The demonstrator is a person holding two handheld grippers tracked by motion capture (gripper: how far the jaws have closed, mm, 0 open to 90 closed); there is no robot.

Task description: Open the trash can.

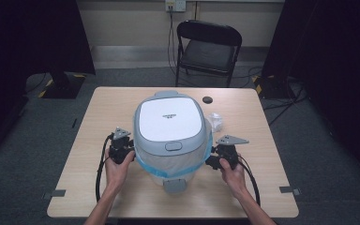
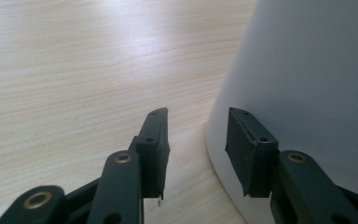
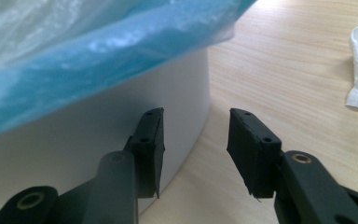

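Observation:
A white pedal bin (image 1: 171, 140) with a grey-rimmed lid (image 1: 169, 119) stands in the middle of the wooden table (image 1: 103, 112). A blue-edged plastic bag (image 1: 146, 166) hangs out from under the lid. My left gripper (image 1: 130, 152) sits at the bin's left side, low by the base. Its jaws stand apart, open, with bare tabletop between them and the bin's wall (image 2: 307, 70) just beside the right one. My right gripper (image 1: 212, 161) is at the bin's right side, also open (image 3: 196, 135), under the blue bag (image 3: 98, 51), its left jaw in front of the white wall (image 3: 74, 126).
A crumpled white bag or cloth (image 1: 215, 121) lies on the table right of the bin, close to my right gripper. A small black disc (image 1: 207, 99) sits behind it. The bin's grey pedal (image 1: 174, 185) faces the near edge. A black folding chair (image 1: 208, 47) stands beyond the table.

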